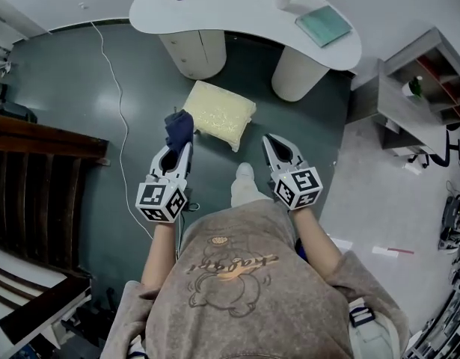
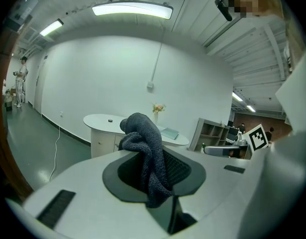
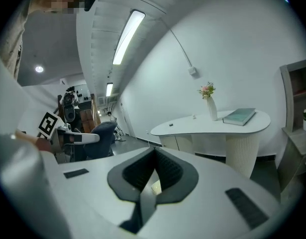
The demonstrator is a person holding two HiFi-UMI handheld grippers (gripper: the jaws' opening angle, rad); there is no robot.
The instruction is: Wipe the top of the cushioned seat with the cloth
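Note:
The cushioned seat [image 1: 218, 113] is a pale yellow square pad low on the dark floor, in front of the white desk. My left gripper [image 1: 176, 152] hovers just left of the seat's near corner, shut on a dark blue cloth [image 1: 179, 128] that bunches up past the jaw tips. In the left gripper view the cloth [image 2: 145, 143] hangs folded between the jaws of the left gripper [image 2: 153, 171]. My right gripper [image 1: 279, 149] hangs to the right of the seat, apart from it. The right gripper [image 3: 153, 176] is shut with nothing in it.
A curved white desk [image 1: 215, 10] stands beyond the seat, with a teal book [image 1: 324, 25] and a vase [image 3: 210, 103] on it. A grey shelf unit [image 1: 424, 88] is at the right, dark wooden furniture [image 1: 35, 193] at the left. A white cable [image 1: 122, 118] runs along the floor.

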